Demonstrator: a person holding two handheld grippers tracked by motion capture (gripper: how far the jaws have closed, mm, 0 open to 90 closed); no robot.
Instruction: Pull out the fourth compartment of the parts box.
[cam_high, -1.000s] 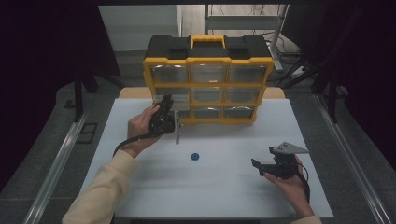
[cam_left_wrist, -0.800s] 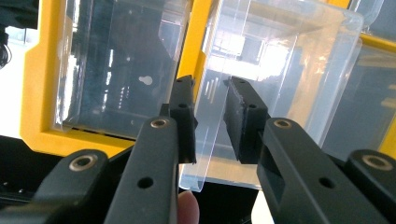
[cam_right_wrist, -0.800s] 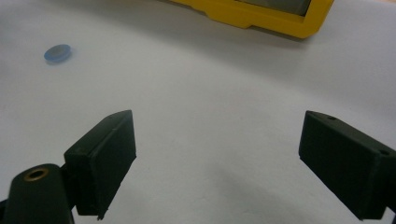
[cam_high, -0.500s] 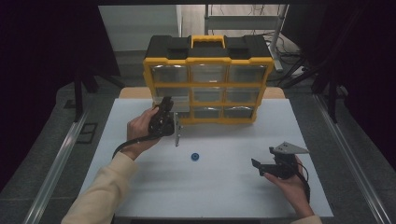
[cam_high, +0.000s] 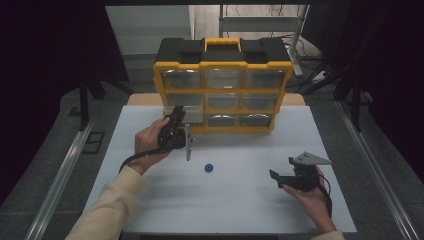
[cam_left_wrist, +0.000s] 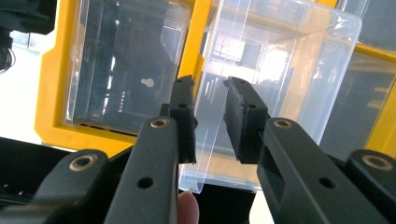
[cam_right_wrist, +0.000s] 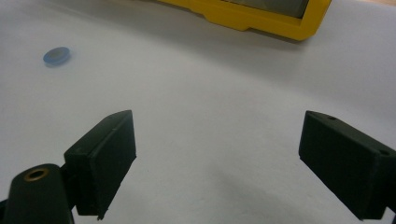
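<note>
A yellow and black organizer (cam_high: 223, 85) with clear drawers stands at the back of the white table (cam_high: 225, 200). Its bottom-left clear drawer (cam_high: 189, 117) is pulled out a little. My left gripper (cam_high: 176, 121) is at that drawer. In the left gripper view the clear drawer (cam_left_wrist: 261, 70) juts toward me, and a clear edge of it sits between the narrowly spaced pads (cam_left_wrist: 186, 116), which grip it. My right gripper (cam_high: 278, 176) rests low at the right front of the table, jaws wide apart with nothing between them. A small blue disc (cam_high: 208, 168) lies on the table between the two hands, also seen as the blue disc (cam_right_wrist: 57, 55).
The organizer's yellow lower frame (cam_right_wrist: 261, 18) runs across the far side of the right gripper view. Metal rails (cam_high: 65, 170) flank the table on both sides. White tabletop lies bare around the blue disc and in front of the right gripper.
</note>
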